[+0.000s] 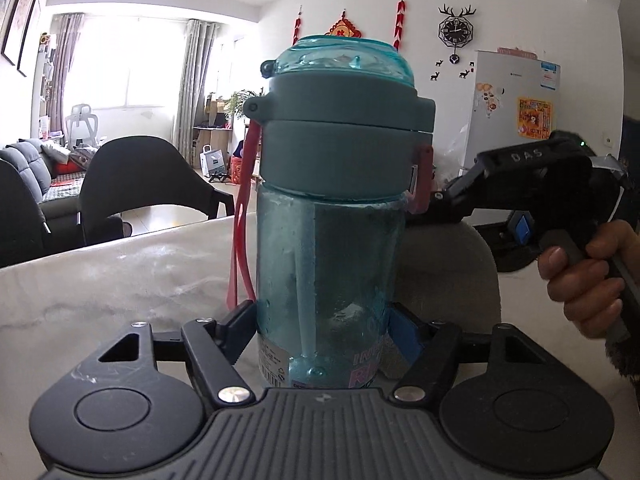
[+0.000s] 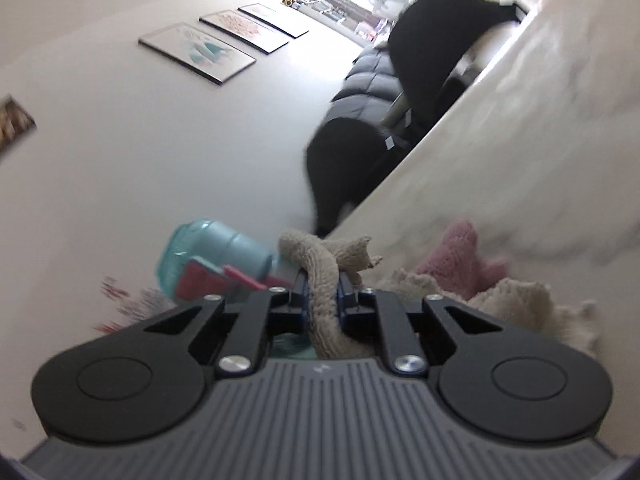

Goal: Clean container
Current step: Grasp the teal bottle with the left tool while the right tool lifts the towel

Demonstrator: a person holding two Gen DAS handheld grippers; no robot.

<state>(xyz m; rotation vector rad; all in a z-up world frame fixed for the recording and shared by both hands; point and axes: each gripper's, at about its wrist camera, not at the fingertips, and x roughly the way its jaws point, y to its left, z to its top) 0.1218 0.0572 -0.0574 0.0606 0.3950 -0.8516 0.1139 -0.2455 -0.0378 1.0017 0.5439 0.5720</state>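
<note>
I counted one blue-green water bottle (image 1: 326,216) with one red strap (image 1: 240,236), one beige cloth (image 2: 324,280), one pink cloth (image 2: 464,260), and one marble-patterned table (image 1: 100,280). Of my own tools there were two: one left gripper (image 1: 322,320) and one right gripper (image 2: 322,292), with one hand (image 1: 588,276) in view. Round the room I tallied two black chairs (image 1: 132,184), one sofa (image 1: 24,176), three framed pictures (image 2: 198,52), one wall clock (image 1: 457,30) and one fridge (image 1: 516,108).
</note>
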